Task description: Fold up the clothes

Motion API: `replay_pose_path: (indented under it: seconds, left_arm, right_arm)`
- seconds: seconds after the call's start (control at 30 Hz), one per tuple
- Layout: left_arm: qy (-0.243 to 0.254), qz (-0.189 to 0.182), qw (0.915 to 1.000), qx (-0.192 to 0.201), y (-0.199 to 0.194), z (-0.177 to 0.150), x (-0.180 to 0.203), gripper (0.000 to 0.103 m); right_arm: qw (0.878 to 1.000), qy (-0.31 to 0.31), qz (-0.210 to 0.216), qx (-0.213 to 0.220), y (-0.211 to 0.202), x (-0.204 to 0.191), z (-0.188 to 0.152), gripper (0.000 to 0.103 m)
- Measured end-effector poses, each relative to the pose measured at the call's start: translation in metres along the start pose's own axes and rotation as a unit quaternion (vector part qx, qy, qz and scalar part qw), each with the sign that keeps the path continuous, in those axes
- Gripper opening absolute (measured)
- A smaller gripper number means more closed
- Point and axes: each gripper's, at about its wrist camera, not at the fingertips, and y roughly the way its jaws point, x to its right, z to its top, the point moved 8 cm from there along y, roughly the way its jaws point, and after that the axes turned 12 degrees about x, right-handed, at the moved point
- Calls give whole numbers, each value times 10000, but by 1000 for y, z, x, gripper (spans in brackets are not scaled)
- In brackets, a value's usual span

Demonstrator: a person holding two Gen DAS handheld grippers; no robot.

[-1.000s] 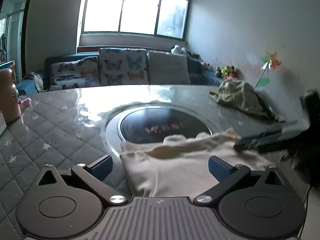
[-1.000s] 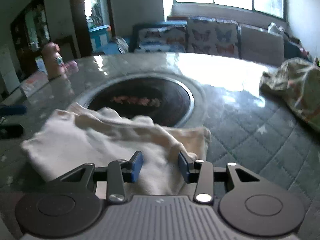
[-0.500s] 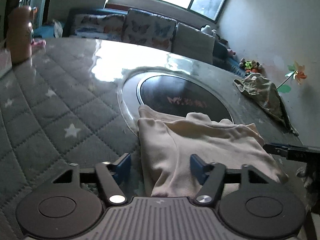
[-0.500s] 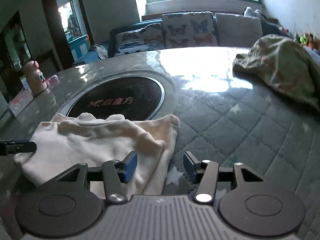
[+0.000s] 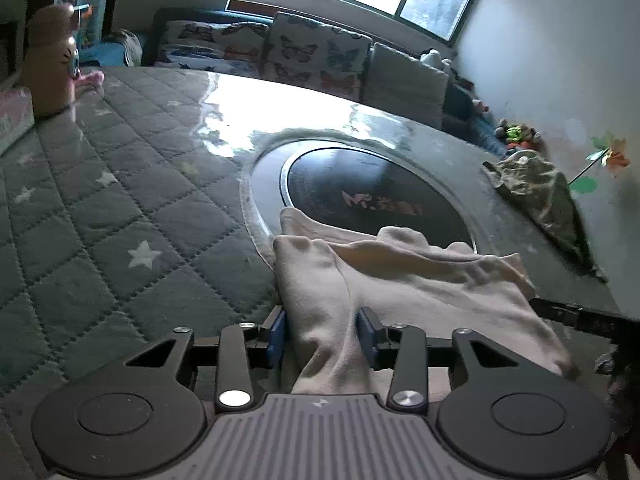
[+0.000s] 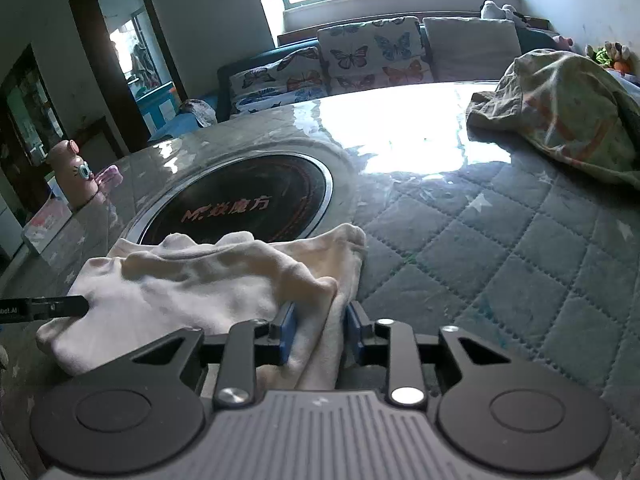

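Between the left claw's (image 5: 323, 334) blue pads sits the cream garment's (image 5: 404, 280) near corner, pinched; the right claw (image 6: 318, 330) likewise pinches the opposite corner, both narrowed since a moment ago. Only the right view shows the pink bottle (image 6: 74, 174) clearly beyond the desk's (image 6: 500, 240) round cooktop (image 6: 244, 204).

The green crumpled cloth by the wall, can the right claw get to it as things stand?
Probably not yet: the right claw is shut on the cream shirt. The table between it and the green cloth looks bare, so the way seems free once it lets go.
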Motion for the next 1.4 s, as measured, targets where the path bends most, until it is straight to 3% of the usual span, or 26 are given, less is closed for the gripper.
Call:
replay_pose_path:
  seconds: [0.1,0.17,0.3,0.37,0.67,0.97,1.4]
  left_arm:
    - [13,21,10000,20,1,-1,2,43]
    - [-8,-12,10000,19,2,-1,2,37]
    - [-68,-108,9999,-2,3,0,5,23]
    - [106,-84,9999,42,2,2,11,21]
    - [553,-440,9965,436,-1,36,49,19]
    - [918,-864,9910,450,33,51,116,19]
    - [1336,-1203,9834,256,100,55,211,19]
  right_arm:
    - [10000,16,12,15,0,-1,-1,31]
    - [10000,20,50,20,1,-3,-1,31]
    - [9999,32,87,60,0,-6,-1,15]
    - [9999,52,93,120,-2,-7,1,10]
    - [9983,93,100,564,-26,-7,25,8]
    - [9943,17,-380,992,-48,27,60,8]
    - [9834,24,-1312,1257,-65,121,96,8]
